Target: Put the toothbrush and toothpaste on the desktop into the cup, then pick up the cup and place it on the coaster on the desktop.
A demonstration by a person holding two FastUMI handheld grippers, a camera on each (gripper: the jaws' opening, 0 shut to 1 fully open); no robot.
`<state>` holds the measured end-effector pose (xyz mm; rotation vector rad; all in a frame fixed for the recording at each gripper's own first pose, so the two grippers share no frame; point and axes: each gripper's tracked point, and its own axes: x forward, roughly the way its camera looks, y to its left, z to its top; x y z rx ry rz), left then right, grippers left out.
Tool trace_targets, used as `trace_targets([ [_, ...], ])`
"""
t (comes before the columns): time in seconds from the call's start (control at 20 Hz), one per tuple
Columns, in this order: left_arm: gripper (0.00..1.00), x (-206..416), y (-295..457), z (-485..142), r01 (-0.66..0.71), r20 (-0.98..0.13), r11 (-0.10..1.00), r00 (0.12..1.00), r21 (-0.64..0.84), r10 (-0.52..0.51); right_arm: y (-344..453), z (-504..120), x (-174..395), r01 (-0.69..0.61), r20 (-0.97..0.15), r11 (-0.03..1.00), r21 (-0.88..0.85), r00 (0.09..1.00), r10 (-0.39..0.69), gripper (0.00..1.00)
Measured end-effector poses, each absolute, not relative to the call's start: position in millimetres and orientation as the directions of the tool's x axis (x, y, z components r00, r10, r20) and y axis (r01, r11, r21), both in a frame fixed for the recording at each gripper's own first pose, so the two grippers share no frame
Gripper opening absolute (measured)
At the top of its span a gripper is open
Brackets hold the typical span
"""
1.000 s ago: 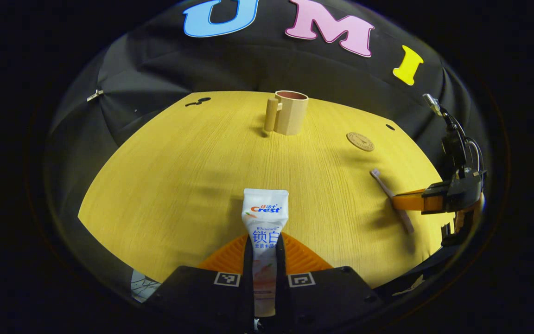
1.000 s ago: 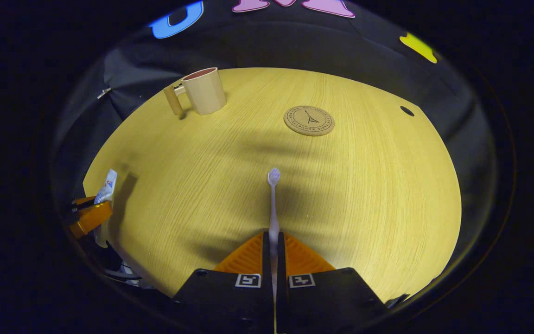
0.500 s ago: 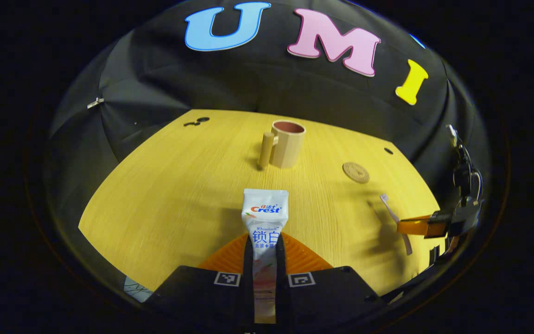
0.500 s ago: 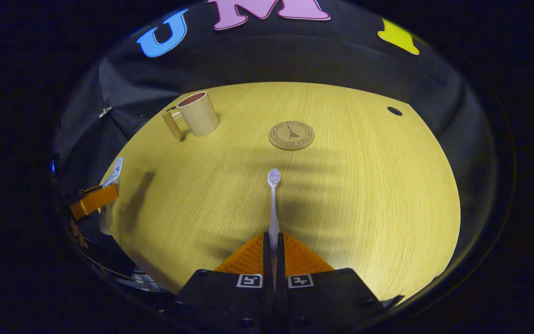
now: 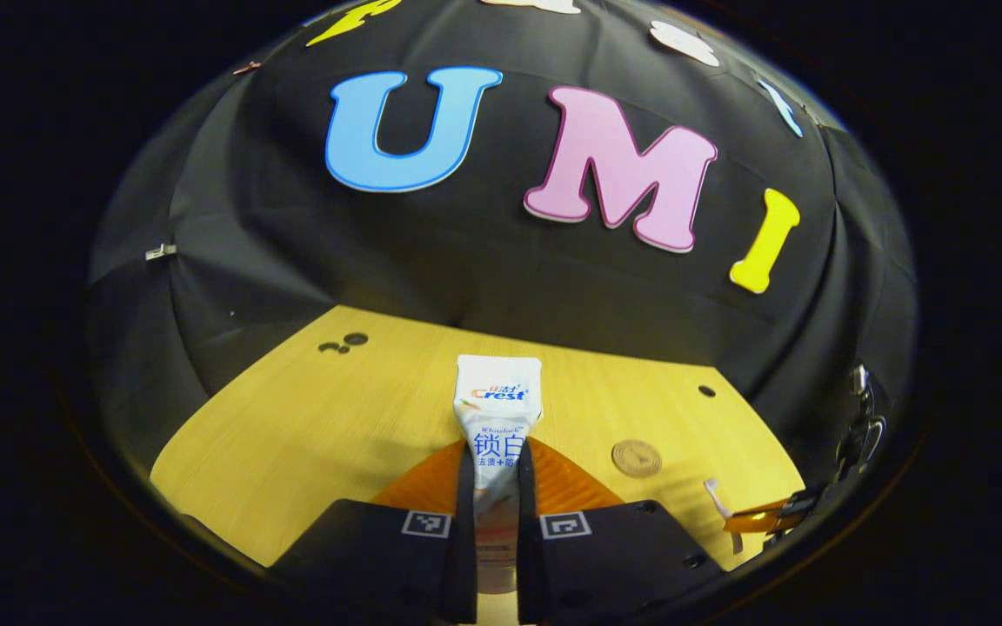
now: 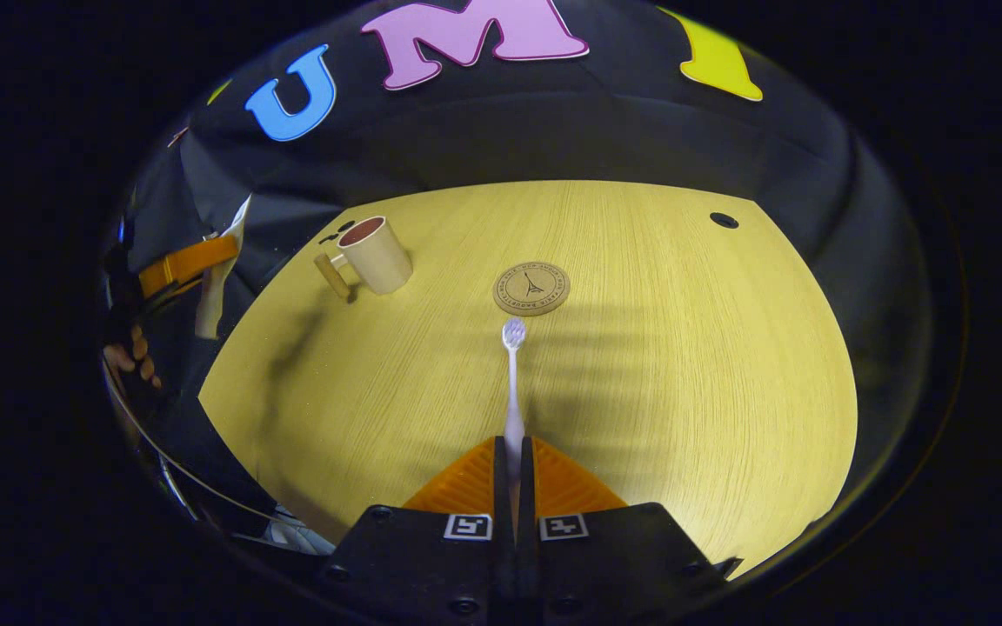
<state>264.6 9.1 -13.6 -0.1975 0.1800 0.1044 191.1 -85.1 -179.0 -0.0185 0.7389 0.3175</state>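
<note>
The desktop [image 6: 684,365] looks like light wood or wood veneer, with fine straight grain and a matt, smooth finish. The wall of the booth [image 5: 484,261] is black cloth, matt, with soft folds. The toothpaste [image 5: 497,409] is a plastic tube, smooth and a little glossy, with a printed surface. The toothbrush [image 6: 513,382] looks like pale plastic, thin and smooth, with short bristles at the far end. The cup [image 6: 375,254] seems matt, beige outside and reddish brown inside; if it is plastic or ceramic I cannot tell. Its handle looks like plain wood. The coaster [image 6: 531,289] looks like cork or pressed wood, matt, with a dark printed drawing.
</note>
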Motion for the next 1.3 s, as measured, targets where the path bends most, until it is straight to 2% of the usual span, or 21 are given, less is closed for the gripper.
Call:
trace_targets([
  [0.15, 0.23, 303, 12, 13, -0.11, -0.112, 0.976, 0.99, -0.186, 0.09, -87, -177, 193, -0.275, -0.665, 0.951, 0.142, 0.685, 0.297, 0.05],
  [0.2, 0.18, 315, 11, 21, -0.104, -0.088, 0.978, 0.992, -0.183, 0.089, -90, -178, 193, -0.267, -0.67, 0.952, 0.151, 0.681, 0.297, 0.05],
  [0.25, 0.23, 327, 10, 25, -0.1, -0.069, 0.979, 0.994, -0.18, 0.089, -93, -180, 195, -0.259, -0.675, 0.953, 0.155, 0.677, 0.294, 0.05],
  [0.65, 0.22, 420, -4, 35, -0.035, 0.05, 0.982, 0.998, -0.187, 0.045, -125, -187, 203, -0.216, -0.71, 0.964, 0.156, 0.654, 0.262, 0.05],
  [1.05, 0.24, 468, 22, 0, -0.126, 0.06, 0.947, 0.987, -0.296, 0.15, -145, -199, 207, -0.189, -0.749, 0.971, 0.149, 0.62, 0.235, 0.05],
  [1.3, 0.26, 473, 29, -34, -0.171, 0.018, 0.937, 0.983, -0.303, 0.185, -142, -204, 211, -0.192, -0.759, 0.97, 0.148, 0.607, 0.236, 0.05],
])
